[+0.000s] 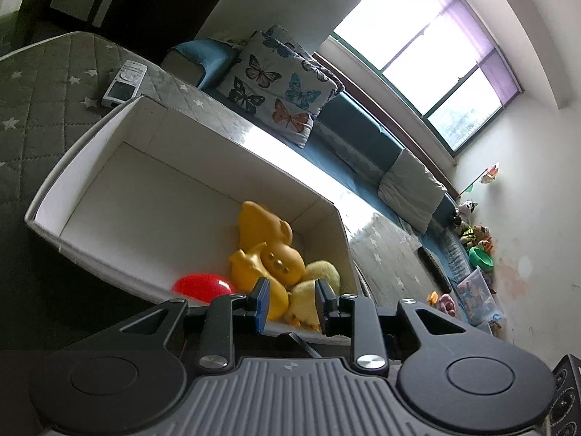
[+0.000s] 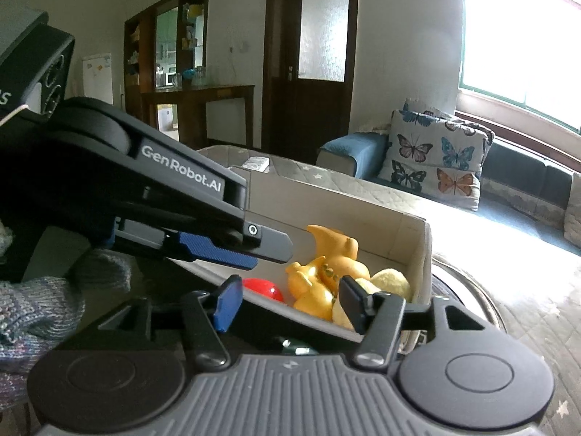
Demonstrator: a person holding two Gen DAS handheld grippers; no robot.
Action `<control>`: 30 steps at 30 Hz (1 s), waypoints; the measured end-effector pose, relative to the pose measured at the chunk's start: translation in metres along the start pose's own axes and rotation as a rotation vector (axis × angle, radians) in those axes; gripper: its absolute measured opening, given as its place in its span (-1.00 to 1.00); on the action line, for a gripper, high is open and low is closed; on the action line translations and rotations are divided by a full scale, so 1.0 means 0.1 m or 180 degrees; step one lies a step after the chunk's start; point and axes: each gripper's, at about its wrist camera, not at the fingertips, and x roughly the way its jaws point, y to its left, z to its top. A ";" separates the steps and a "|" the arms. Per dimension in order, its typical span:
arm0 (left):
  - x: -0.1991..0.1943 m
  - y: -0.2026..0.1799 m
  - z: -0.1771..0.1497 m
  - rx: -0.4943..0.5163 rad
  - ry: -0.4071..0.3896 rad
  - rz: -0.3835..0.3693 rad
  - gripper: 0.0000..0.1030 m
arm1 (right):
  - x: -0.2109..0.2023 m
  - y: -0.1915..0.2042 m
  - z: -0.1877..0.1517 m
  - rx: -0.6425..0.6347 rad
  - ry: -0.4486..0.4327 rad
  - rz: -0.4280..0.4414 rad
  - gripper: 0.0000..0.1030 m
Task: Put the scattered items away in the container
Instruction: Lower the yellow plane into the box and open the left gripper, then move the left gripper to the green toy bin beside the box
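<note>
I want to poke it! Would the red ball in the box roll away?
Probably a little. The red ball looks round and shiny, so it likely rolls and may slip. But the box walls and the yellow toys beside it should stop it quickly.

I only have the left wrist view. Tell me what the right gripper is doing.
Observer: The right gripper is open and empty, just in front of the near wall of the white cardboard box.
Operator: Check my left gripper from the side.
Observer: The left gripper hangs above the yellow rubber toys, gripping nothing.
Operator: Report anything under the box.
Observer: A dark green object shows below the near wall; I cannot tell what it is.
</note>
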 end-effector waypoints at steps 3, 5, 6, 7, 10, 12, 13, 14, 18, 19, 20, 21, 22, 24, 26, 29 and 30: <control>-0.08 -0.02 -0.07 0.0008 -0.0015 -0.0021 -0.43 | -0.12 0.03 -0.05 0.0012 -0.0036 -0.0002 0.42; -0.14 -0.05 -0.13 0.0021 -0.0025 -0.0024 -0.42 | -0.20 0.06 -0.10 0.0001 -0.0037 0.0001 0.46; -0.17 -0.06 -0.15 0.0023 -0.0027 -0.0024 -0.43 | -0.23 0.08 -0.13 -0.0003 -0.0038 -0.0002 0.54; -0.19 -0.06 -0.18 0.0025 -0.0027 -0.0027 -0.43 | -0.26 0.09 -0.15 -0.0007 -0.0041 -0.0012 0.57; -0.25 -0.06 -0.24 0.0006 -0.0032 -0.0026 -0.42 | -0.34 0.08 -0.23 0.0042 -0.0039 -0.0014 0.58; -0.29 -0.05 -0.28 -0.0007 -0.0038 -0.0028 -0.42 | -0.39 0.08 -0.29 0.0085 -0.0026 -0.0009 0.60; -0.31 -0.05 -0.31 -0.0011 -0.0041 -0.0025 -0.42 | -0.40 0.08 -0.33 0.0094 -0.0016 -0.0015 0.61; -0.32 -0.05 -0.33 -0.0013 -0.0041 -0.0024 -0.42 | -0.41 0.08 -0.36 0.0097 -0.0001 -0.0023 0.62; -0.33 -0.03 -0.44 -0.0024 0.0005 -0.0026 -0.40 | -0.41 0.06 -0.49 0.0143 0.0078 -0.0030 0.67; -0.32 -0.03 -0.46 -0.0038 0.0021 -0.0029 -0.40 | -0.40 0.06 -0.52 0.0153 0.0102 -0.0025 0.69; -0.32 -0.01 -0.48 -0.0052 0.0036 -0.0029 -0.40 | -0.39 0.07 -0.56 0.0160 0.0123 -0.0025 0.72; -0.31 0.00 -0.49 -0.0065 0.0047 -0.0027 -0.40 | -0.39 0.07 -0.58 0.0166 0.0139 -0.0028 0.75; -0.31 0.01 -0.50 -0.0079 0.0053 -0.0020 -0.40 | -0.38 0.07 -0.61 0.0175 0.0157 -0.0027 0.75; -0.30 0.02 -0.51 -0.0106 0.0062 -0.0013 -0.40 | -0.36 0.07 -0.65 0.0213 0.0185 -0.0025 0.75; -0.28 0.03 -0.53 -0.0117 0.0071 -0.0015 -0.40 | -0.34 0.06 -0.68 0.0252 0.0198 -0.0023 0.75; -0.25 0.03 -0.54 -0.0117 0.0089 -0.0024 -0.40 | -0.30 0.07 -0.70 0.0296 0.0211 -0.0017 0.75; -0.25 0.03 -0.54 -0.0115 0.0094 -0.0031 -0.40 | -0.29 0.08 -0.70 0.0299 0.0212 -0.0020 0.75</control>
